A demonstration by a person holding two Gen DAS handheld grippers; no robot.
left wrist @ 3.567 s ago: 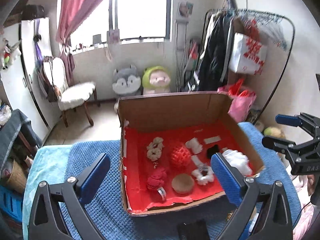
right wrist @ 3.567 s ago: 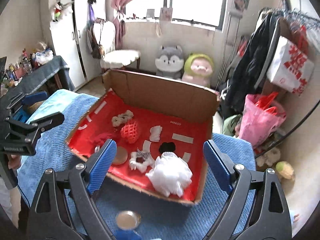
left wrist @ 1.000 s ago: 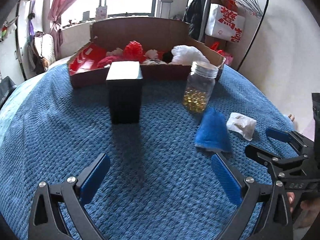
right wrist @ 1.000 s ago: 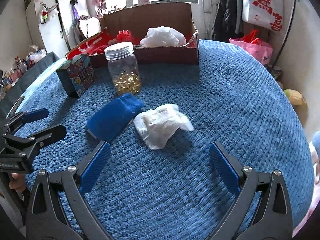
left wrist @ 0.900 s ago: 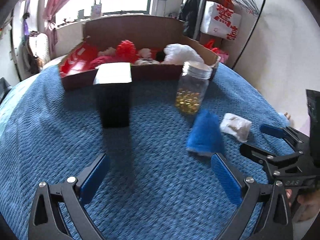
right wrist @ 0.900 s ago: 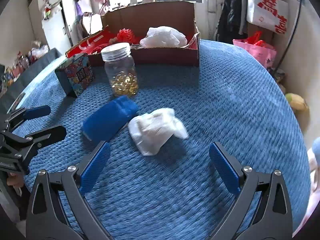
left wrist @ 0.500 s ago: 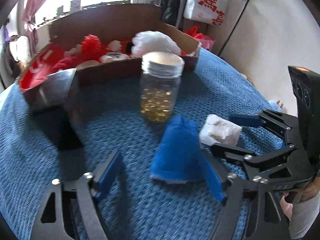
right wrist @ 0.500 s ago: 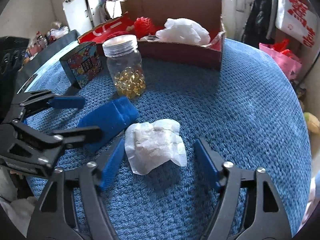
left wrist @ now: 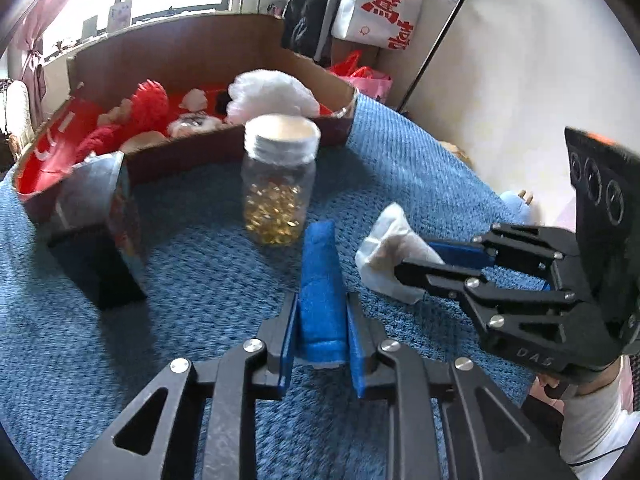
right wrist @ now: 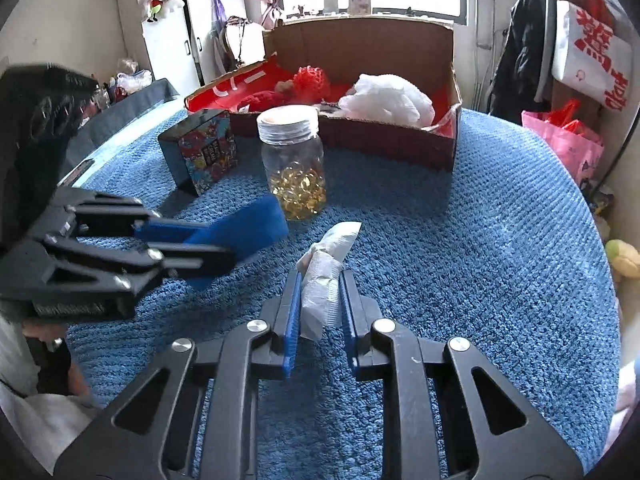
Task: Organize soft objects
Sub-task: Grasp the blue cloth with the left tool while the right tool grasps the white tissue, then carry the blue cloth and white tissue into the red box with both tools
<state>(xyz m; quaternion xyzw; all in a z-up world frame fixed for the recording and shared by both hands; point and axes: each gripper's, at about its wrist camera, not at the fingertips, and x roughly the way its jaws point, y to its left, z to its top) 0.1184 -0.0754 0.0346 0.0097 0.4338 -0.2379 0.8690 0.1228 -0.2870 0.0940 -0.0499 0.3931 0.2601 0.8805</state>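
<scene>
A folded blue cloth [left wrist: 320, 280] lies on the blue blanket [left wrist: 200, 340], squeezed between the pads of my left gripper [left wrist: 321, 326], which is shut on its near end. Just to its right, a crumpled white tissue pack [left wrist: 386, 258] is pinched by my right gripper [left wrist: 416, 260]. In the right wrist view the white pack [right wrist: 326, 276] stands narrow between the pads of the right gripper [right wrist: 320, 312], and the left gripper [right wrist: 192, 248] holds the blue cloth [right wrist: 248, 228] at the left.
A cardboard box [right wrist: 384, 136] with red lining holds a white mesh puff [right wrist: 386, 100], a red ball [right wrist: 312, 80] and other small soft items. A glass jar [right wrist: 294, 160] of yellow capsules and a dark patterned box [right wrist: 204, 152] stand in front of it.
Both grippers were wide open above the blanket and have closed: the left on the blue cloth, the right on the white pack. Both cameras came closer to the two items.
</scene>
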